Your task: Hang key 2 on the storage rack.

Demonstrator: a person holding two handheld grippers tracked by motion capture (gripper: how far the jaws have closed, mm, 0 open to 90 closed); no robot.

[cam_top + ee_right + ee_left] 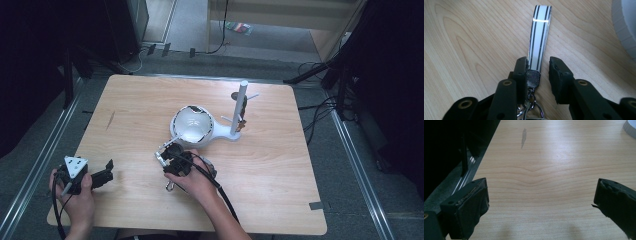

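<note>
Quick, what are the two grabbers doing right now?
Left gripper: open, nothing between its jaws.
Right gripper: open around the striped keychain strap, not yet pinching it.

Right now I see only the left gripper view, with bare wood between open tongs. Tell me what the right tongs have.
Observer: A striped key strap lies between the right tongs, close against one pad; the other pad stands clear.
Operator: Say what lies ahead of them.
Observer: A white bowl stand, just beyond the strap's tip.
Operator: Describe its post.
Observer: The post stands upright to the right of the bowl, and a dark thing hangs on it.
</note>
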